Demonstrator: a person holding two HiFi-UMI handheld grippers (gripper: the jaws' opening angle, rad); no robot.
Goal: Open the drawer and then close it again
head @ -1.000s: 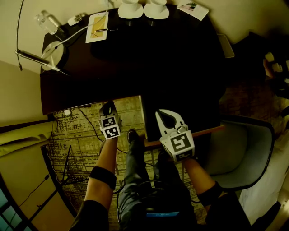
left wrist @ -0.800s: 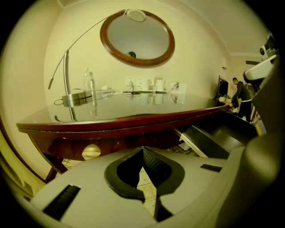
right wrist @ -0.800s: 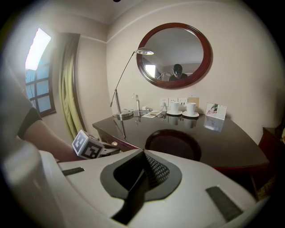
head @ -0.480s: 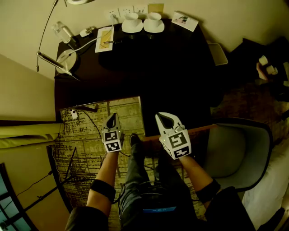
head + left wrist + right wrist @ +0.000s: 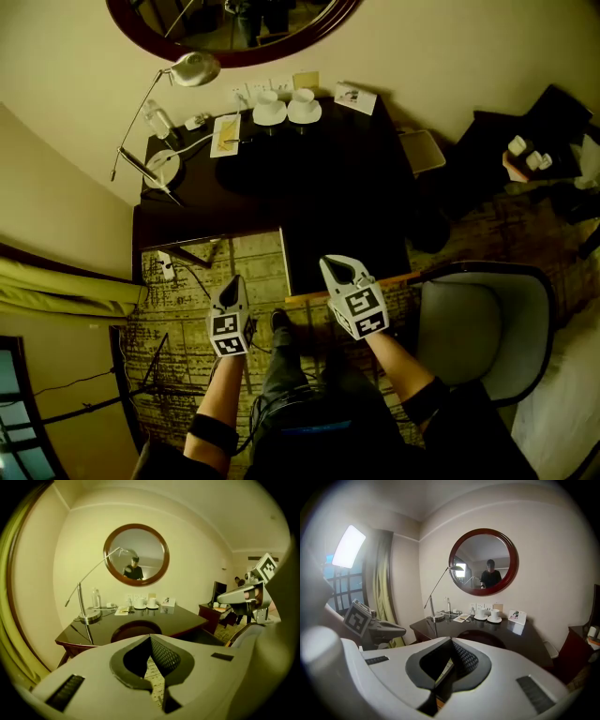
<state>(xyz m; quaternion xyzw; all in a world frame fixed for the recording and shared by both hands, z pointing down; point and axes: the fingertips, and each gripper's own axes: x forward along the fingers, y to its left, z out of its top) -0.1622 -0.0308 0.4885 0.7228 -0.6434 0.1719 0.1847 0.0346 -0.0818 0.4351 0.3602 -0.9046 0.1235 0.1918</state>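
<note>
Both your left gripper (image 5: 231,281) and right gripper (image 5: 331,262) have their fingers together. Right one's over the desk's (image 5: 356,187) near edge, left beside it.

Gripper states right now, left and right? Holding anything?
Left gripper: closed, holding nothing.
Right gripper: closed, holding nothing.

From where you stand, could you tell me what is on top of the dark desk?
Two cups on saucers, a lamp, a bottle, a notepad and a card; the cups' insides are hidden.
</note>
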